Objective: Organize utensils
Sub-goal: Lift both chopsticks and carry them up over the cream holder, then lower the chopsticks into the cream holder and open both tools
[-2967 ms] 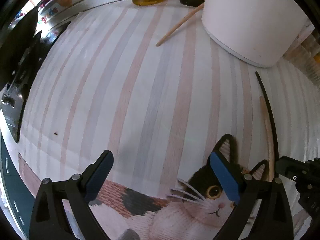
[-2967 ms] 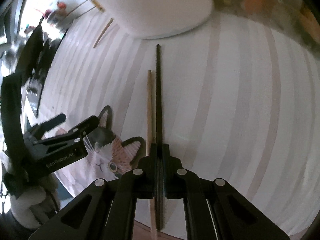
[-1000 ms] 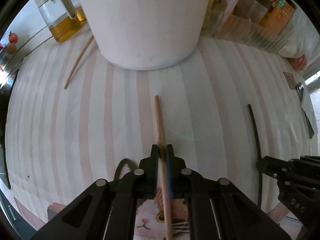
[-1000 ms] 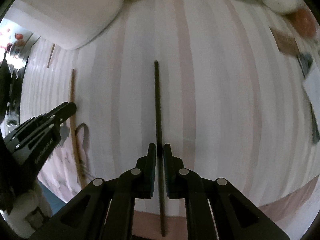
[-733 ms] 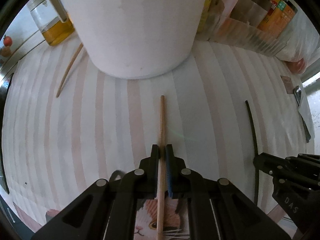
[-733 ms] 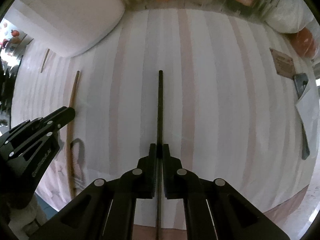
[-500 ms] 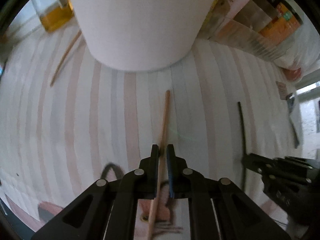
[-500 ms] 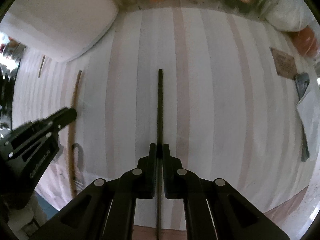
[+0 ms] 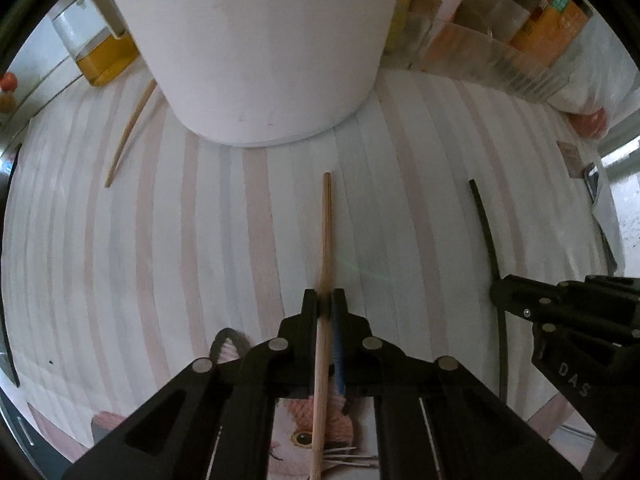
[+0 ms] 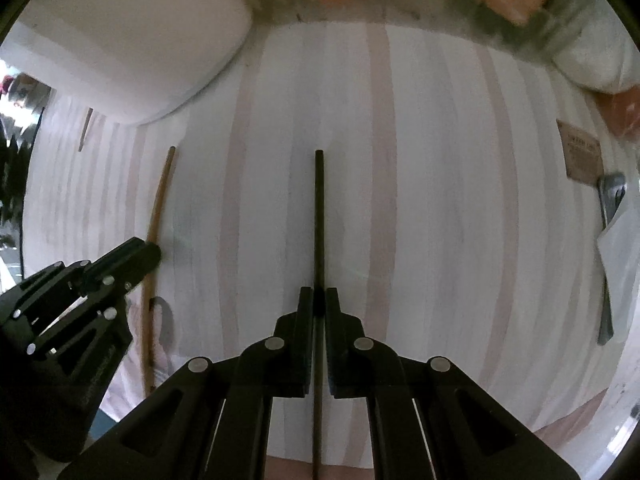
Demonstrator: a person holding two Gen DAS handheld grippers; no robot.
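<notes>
My left gripper (image 9: 326,300) points down at the striped mat, its jaws closing on a wooden chopstick (image 9: 326,232), pads pressed on its shaft. The stick's far end points at the big white container (image 9: 260,40). To its right, my right gripper (image 10: 319,296) is shut on a black chopstick (image 10: 319,208), which also shows in the left wrist view as a black chopstick (image 9: 482,216). A second wooden chopstick (image 9: 130,128) lies loose by the container's left side.
A glass jar of yellow oil (image 9: 100,52) stands at the back left. Clear boxes and packets (image 9: 520,40) line the back right. A metal utensil (image 10: 608,240) lies under paper at the far right. A cat picture (image 9: 304,436) marks the mat's near edge.
The left gripper, open three seconds ago, now grips the wooden chopstick. Both grippers have carried their sticks apart and drifted a little toward the white container.
</notes>
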